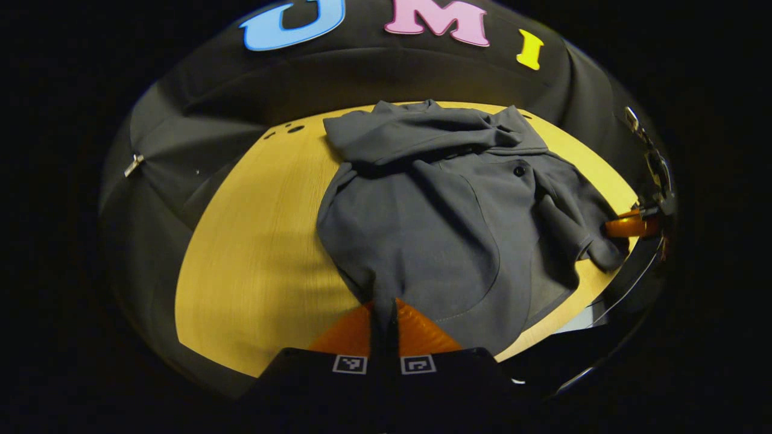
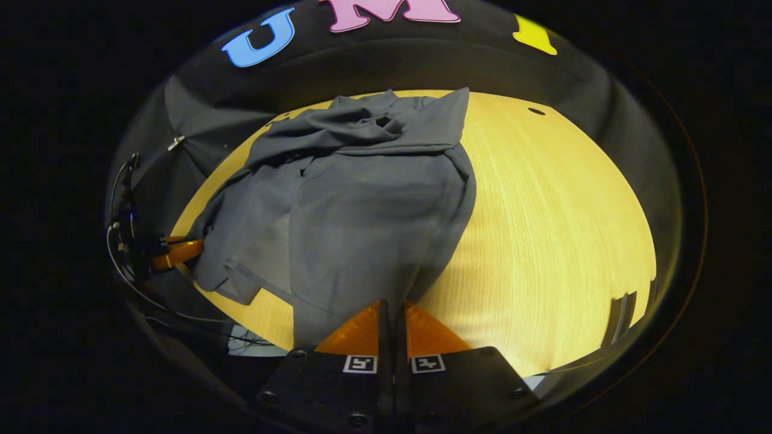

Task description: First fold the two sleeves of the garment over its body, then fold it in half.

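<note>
In the left gripper view, the left gripper [image 1: 384, 307] sits at the bottom with its two fingers brought close together, a thin fold of the grey garment [image 1: 434, 223] pinched between them at the near hem. The cloth rises straight from the fingertips, so both fingers press on it. The garment lies on a yellow wooden table [image 1: 259, 253], bunched and wrinkled, its far part heaped into folds near the table's far edge. A small dark button [image 1: 518, 171] shows on the front, beside a curved seam. On the right, a sleeve [image 1: 579, 235] trails toward the table's right edge, where the other gripper [image 1: 627, 226] meets its cuff; its fingers are cut off by the edge of the view, and cables run up behind it.

In the right gripper view, the right gripper [image 2: 393, 307] likewise has its fingers drawn narrow, clamped on a ridge of the garment [image 2: 374, 205] at the near edge. The cloth spreads left and far from there, covering the left half of the table [image 2: 555, 211]; the right half is bare wood. A far flap of cloth stands up in a point near the far edge. At the far left, the other gripper [image 2: 181, 252] touches the cloth's left edge, though how its fingers stand is hard to make out at that size. The collar is lost among the folds in both views.
</note>
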`<state>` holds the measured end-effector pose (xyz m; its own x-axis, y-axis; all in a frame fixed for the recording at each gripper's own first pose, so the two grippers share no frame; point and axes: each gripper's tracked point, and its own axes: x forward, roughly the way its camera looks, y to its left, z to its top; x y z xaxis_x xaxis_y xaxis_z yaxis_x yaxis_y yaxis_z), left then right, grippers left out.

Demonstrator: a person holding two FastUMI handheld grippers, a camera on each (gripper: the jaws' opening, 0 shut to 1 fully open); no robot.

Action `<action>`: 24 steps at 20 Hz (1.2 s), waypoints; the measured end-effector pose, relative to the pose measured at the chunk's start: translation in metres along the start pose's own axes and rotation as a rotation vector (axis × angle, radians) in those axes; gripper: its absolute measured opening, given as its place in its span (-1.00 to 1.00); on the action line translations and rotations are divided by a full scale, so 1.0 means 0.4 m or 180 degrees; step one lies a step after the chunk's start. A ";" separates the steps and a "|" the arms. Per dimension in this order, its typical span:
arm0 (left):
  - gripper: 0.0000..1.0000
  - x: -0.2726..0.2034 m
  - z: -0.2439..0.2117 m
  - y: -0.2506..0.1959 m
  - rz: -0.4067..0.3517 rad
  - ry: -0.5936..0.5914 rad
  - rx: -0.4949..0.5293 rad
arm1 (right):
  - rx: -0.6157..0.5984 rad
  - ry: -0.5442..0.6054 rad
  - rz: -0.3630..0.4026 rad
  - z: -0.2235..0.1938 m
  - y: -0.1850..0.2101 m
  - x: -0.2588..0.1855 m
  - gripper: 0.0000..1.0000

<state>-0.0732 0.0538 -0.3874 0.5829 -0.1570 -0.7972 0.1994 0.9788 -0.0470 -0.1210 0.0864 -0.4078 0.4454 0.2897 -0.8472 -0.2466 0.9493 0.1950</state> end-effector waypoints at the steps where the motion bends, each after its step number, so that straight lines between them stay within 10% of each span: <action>1: -0.88 -0.013 -0.014 0.001 -0.0061 0.0063 -0.0067 | -0.0081 -0.0024 -0.0015 -0.004 0.000 -0.014 -0.89; 12: -0.89 -0.170 -0.106 0.004 -0.0343 0.0348 -0.0404 | 0.0032 -0.0036 0.0126 -0.059 0.008 -0.158 -0.89; 24: -0.89 -0.270 0.312 -0.016 -0.0543 -0.0620 -0.0791 | 0.0098 -0.1070 0.0131 0.311 -0.003 -0.268 -0.89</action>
<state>-0.0391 0.0481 -0.2260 0.7018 -0.3198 -0.6366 0.1232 0.9346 -0.3336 -0.0616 0.0692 -0.2557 0.6957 0.3469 -0.6290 -0.2465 0.9378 0.2446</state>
